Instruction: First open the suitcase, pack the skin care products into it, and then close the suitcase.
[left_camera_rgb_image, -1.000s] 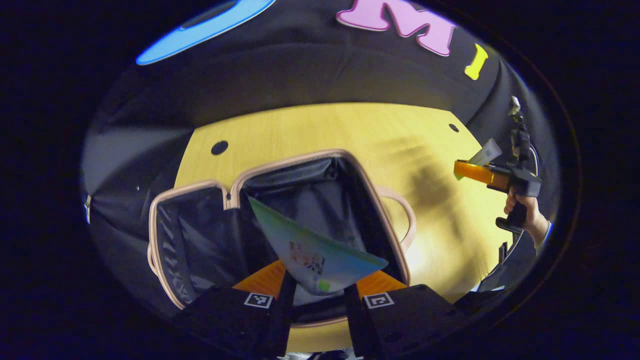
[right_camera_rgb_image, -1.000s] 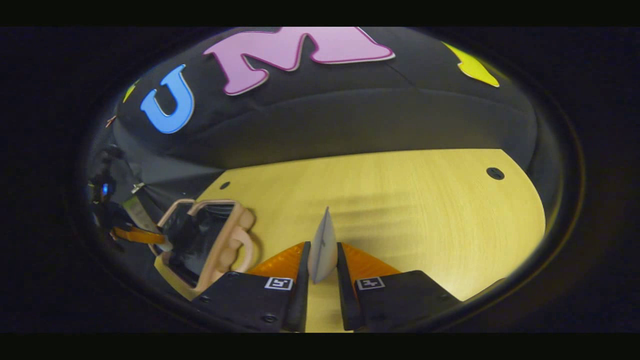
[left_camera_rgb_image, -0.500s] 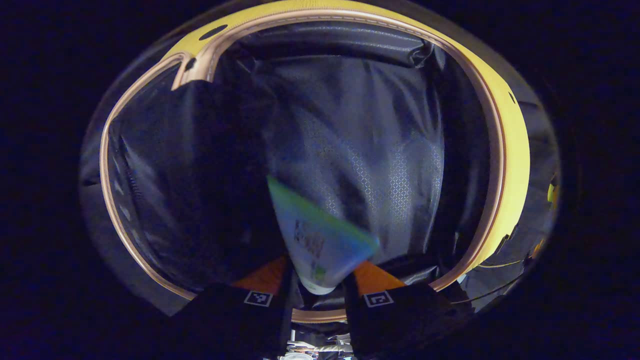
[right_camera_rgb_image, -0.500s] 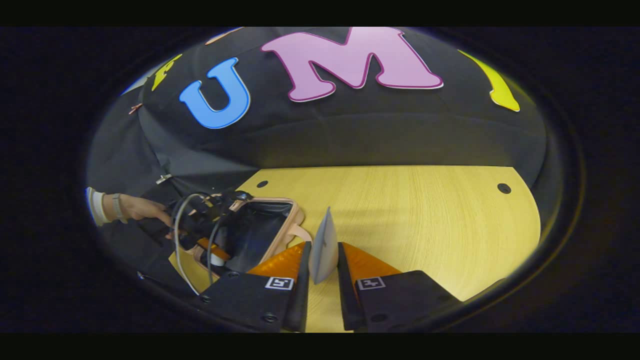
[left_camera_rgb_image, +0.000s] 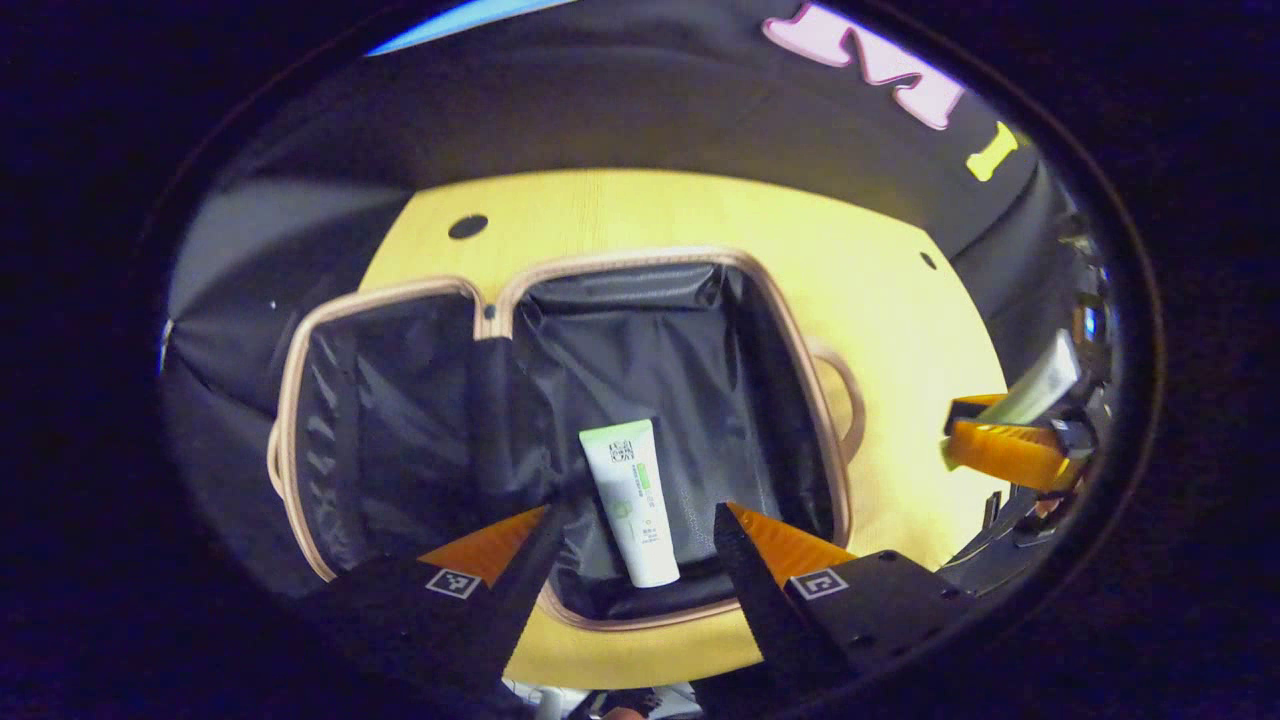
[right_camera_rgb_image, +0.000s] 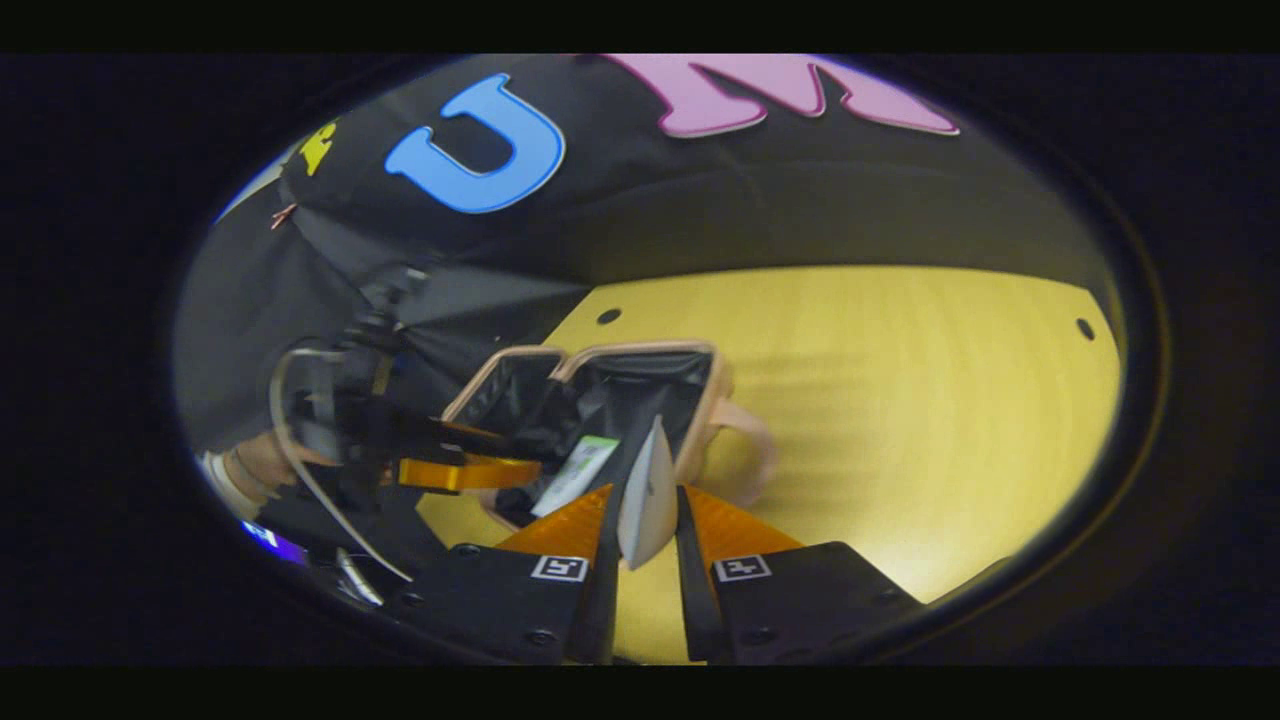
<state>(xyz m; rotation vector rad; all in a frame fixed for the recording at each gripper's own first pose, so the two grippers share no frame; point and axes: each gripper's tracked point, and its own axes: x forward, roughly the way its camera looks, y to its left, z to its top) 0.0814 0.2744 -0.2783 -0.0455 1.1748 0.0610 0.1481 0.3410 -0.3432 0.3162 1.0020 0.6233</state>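
Left gripper view looks down along the left gripper, whose fingers are spread wide with nothing between them. Past the gap lies a white tube with a green band at its far end, flat on the black lining of the open suitcase. The suitcase rests on the yellow table, both halves laid flat, its handle toward the right. Its near rim is partly covered by the fingers. At the right edge the right gripper appears small and distorted, with a pale tube sticking up from it; the hand holding it is hard to make out.

In the right gripper view, the right gripper has its fingers closed on that pale tube, seen edge-on as a thin sliver, so its printing cannot be seen. Beyond it the suitcase stands open, and the white tube inside is partly hidden behind the left gripper, which hangs over the case's near side. A hand at the left edge is blurred.
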